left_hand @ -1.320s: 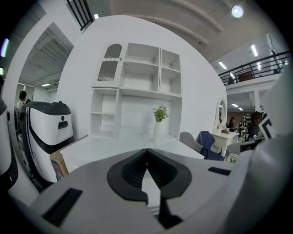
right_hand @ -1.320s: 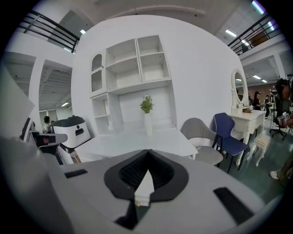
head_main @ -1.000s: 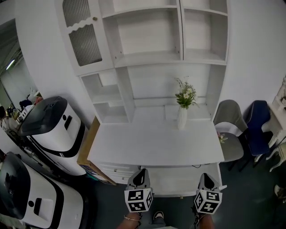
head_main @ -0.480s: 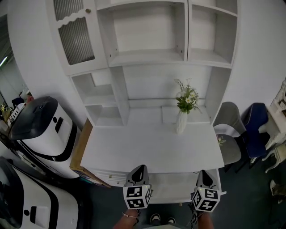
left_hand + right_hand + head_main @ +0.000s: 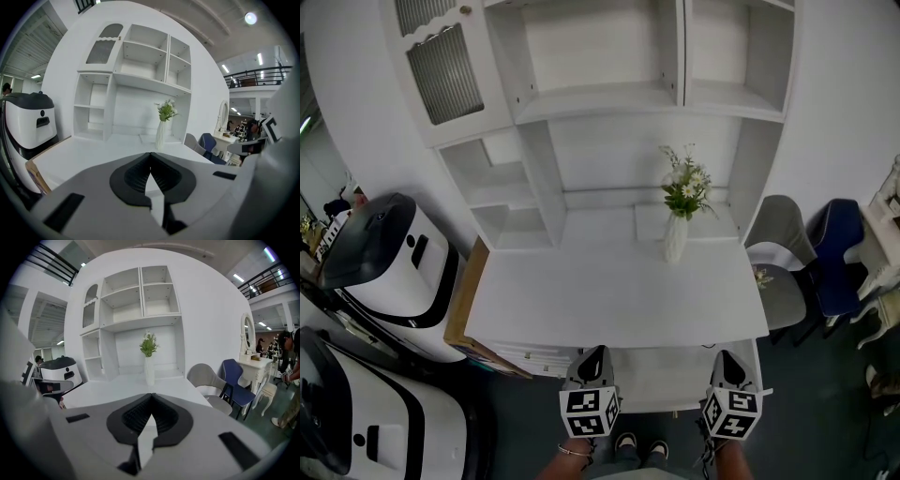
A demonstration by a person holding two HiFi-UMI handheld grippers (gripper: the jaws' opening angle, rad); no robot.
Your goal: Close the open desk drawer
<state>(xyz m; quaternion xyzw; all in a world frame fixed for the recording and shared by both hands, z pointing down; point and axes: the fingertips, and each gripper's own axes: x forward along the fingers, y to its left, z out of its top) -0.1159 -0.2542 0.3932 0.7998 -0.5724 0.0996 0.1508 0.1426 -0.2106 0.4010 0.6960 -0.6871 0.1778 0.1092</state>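
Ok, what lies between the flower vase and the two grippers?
In the head view, only bare white desk top below the flower vase, then the open drawer, which lies between the left gripper and right gripper.

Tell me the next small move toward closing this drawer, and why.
Probably lower both grippers to the front of the drawer so they can push it in. It stands pulled out below the desk top; the left gripper and right gripper hang by its front corners, jaws together, empty, and their views look over the desk top, so they seem too high.
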